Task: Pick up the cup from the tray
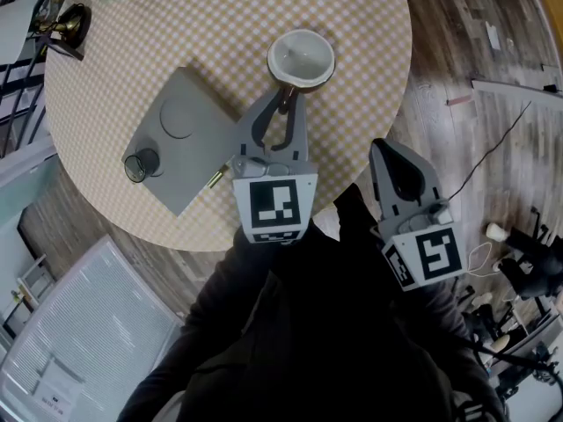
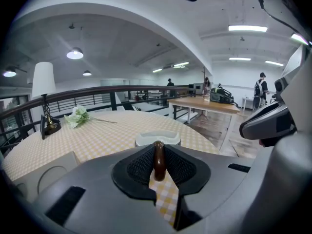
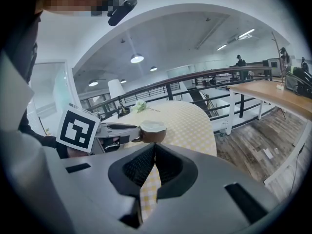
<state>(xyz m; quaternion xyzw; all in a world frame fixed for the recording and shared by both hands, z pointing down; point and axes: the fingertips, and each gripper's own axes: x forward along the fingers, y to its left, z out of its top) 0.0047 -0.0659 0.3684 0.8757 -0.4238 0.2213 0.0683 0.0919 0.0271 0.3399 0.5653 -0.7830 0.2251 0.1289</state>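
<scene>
Head view, cup: the cup (image 1: 301, 58) is over the checked tabletop (image 1: 369, 25), up and to the right of the grey tray (image 1: 189, 117), not on it.
Head view, left claw: the left claw (image 1: 283, 102) points up the picture, straight at the cup, and its tips meet the cup's near side.
Head view, right claw: the right claw (image 1: 382, 148) hangs past the tabletop's edge, well apart from the cup. The left hand is the nearer one.
Head view, tray: only a small dark glass (image 1: 141, 165) sits at its corner.
Left gripper view, handle: the brown handle (image 2: 158, 161) stands upright between the two black pads, and both pads press on it. The cup's white rim shows just behind it.
Left gripper view, claw state: squeezed on the cup's handle.
Right gripper view, claw state: jaws pressed together, nothing between them.
Right gripper view, cup: it sits at the tip of the left claw, handle pointing back at that claw. I cannot tell if its bottom touches the tabletop.
Guess: the cup looks already off the tray.
</scene>
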